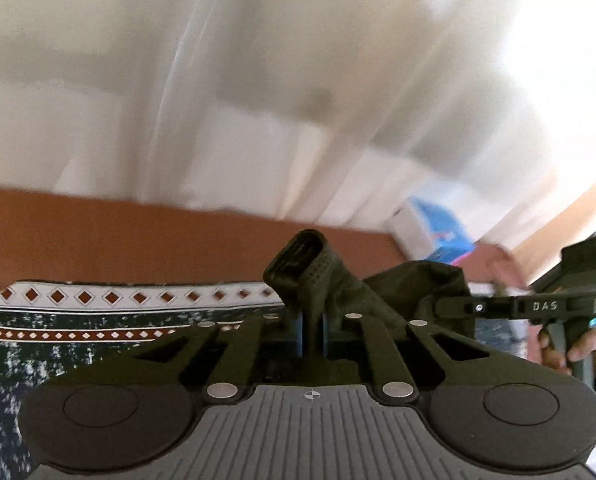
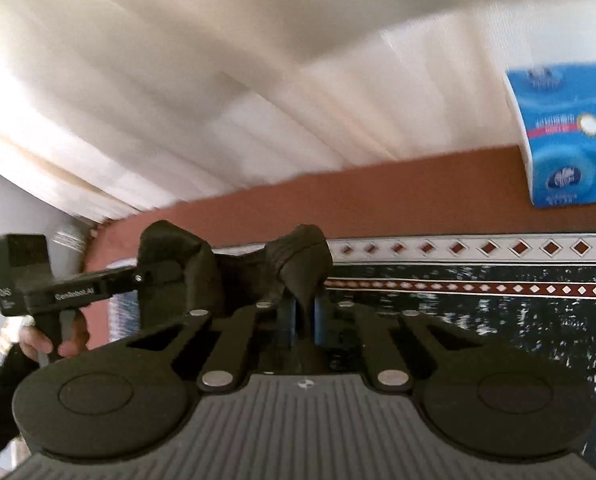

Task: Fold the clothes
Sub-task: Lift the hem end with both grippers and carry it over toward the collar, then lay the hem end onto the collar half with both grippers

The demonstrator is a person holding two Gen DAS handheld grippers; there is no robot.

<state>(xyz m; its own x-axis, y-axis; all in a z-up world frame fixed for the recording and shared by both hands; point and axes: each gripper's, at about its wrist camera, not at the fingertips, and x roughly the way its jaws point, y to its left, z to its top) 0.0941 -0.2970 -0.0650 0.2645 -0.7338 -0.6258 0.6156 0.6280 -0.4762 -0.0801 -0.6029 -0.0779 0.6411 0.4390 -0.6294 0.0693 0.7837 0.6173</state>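
Note:
A dark garment (image 1: pixel 397 288) hangs stretched between my two grippers above a patterned cloth surface. In the left wrist view, my left gripper (image 1: pixel 313 324) is shut on one bunched end of it, which sticks up past the fingers. To the right, the right gripper (image 1: pixel 441 307) pinches the other end. In the right wrist view, my right gripper (image 2: pixel 305 316) is shut on a bunched fold of the garment (image 2: pixel 301 260). The left gripper (image 2: pixel 150 280) grips the far end at the left, with a hand (image 2: pixel 58 340) on its handle.
The surface is a dark speckled cloth (image 2: pixel 497 320) with a white band of brown diamonds and a brown border (image 1: pixel 138 236). A blue tissue box (image 2: pixel 565 136) stands at the back on the right. White curtains (image 1: pixel 258 80) hang behind.

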